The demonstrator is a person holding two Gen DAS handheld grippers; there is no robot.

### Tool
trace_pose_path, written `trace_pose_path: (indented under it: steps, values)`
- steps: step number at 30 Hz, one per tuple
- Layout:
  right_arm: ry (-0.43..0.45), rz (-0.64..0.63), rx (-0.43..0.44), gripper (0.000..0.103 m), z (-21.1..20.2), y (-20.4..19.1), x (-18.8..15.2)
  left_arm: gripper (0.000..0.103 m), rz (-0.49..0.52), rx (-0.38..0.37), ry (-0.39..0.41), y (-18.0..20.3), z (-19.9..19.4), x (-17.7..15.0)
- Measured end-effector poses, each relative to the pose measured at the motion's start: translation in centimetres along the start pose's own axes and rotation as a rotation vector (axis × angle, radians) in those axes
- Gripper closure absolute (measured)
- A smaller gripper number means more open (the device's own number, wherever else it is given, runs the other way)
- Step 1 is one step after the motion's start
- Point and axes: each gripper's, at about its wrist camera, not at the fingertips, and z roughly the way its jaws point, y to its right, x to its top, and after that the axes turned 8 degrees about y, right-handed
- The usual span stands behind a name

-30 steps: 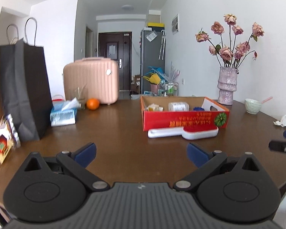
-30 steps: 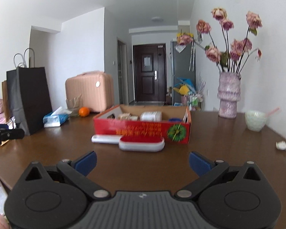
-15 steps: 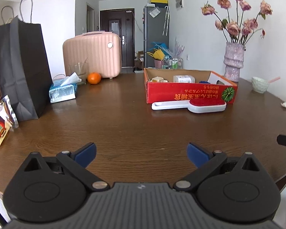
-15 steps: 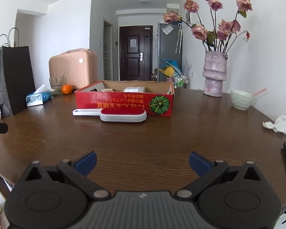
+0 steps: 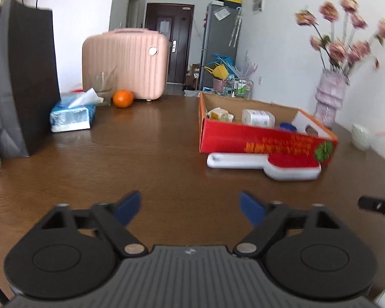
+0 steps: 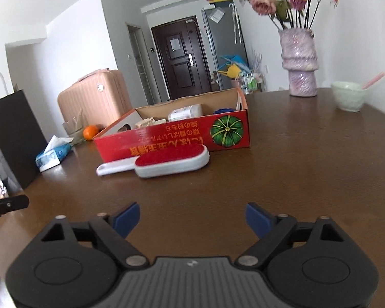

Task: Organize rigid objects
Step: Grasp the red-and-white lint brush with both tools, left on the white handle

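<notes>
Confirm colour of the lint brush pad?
Red pad on the white-bodied lint brush; clearest in the right wrist view.

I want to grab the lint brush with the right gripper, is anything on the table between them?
Nothing visible. In the right wrist view, only bare brown table lies between the open right gripper and the red and white lint brush, which rests just in front of the red cardboard box.
</notes>
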Motion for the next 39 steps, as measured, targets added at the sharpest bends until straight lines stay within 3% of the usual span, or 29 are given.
trace_pose_path:
  steps: [3,5,7,9,14,16,18,29,39]
  values:
    - [-0.013,0.021,0.02,0.03,3.0,0.4,1.6,0.031,-0.026,-0.04,-0.012,0.1,3.4,1.6]
    - [-0.018,0.044,0.035,0.032,5.0,0.8,2.7,0.032,0.012,-0.072,-0.035,0.7,6.1,2.2]
    - [-0.027,0.067,0.054,0.037,7.0,1.3,3.9,0.041,0.038,-0.089,-0.073,1.2,8.8,2.7]
    - [-0.036,0.093,0.062,0.04,9.0,1.9,4.9,0.051,0.005,-0.091,-0.12,1.2,11.4,3.2]
    - [-0.079,0.139,0.075,0.044,13.2,2.8,5.8,0.059,-0.16,-0.178,-0.182,-0.3,15.7,3.2]
    - [-0.093,0.139,0.075,0.046,14.3,2.9,5.6,0.068,-0.182,-0.178,-0.195,-0.6,16.7,3.1]
    - [-0.105,0.153,0.079,0.048,15.1,3.2,5.3,0.074,-0.199,-0.182,-0.216,-0.8,17.5,2.6]
    - [-0.11,0.28,0.176,0.055,16.7,5.0,4.4,0.078,-0.285,-0.224,-0.177,-1.9,17.9,1.4]
    - [-0.089,0.311,0.185,0.057,17.1,5.4,4.1,0.08,-0.307,-0.24,-0.165,-2.1,17.5,1.0]
